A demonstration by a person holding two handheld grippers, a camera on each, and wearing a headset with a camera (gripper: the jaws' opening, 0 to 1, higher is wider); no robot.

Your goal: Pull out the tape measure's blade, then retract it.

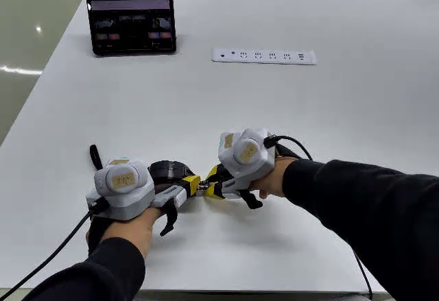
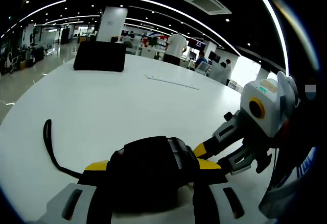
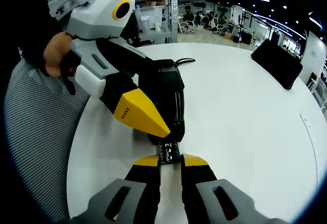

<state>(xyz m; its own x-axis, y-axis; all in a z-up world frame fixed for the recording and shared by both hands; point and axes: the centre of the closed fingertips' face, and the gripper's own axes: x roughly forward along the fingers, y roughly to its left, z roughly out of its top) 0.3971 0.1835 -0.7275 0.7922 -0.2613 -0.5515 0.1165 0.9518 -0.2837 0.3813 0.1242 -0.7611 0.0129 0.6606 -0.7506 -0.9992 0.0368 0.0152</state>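
The black tape measure lies on the white table near the front edge, its wrist strap trailing left. My left gripper is shut on the case, its yellow-tipped fingers pressing both sides. The right gripper faces it from the right, shut on the blade's end. Only a short stretch of blade with printed numbers shows between the case and the right gripper.
A dark tablet stands at the back left of the table. A white power strip lies at the back centre. Cables run from both grippers toward the front edge. People stand far off in the room.
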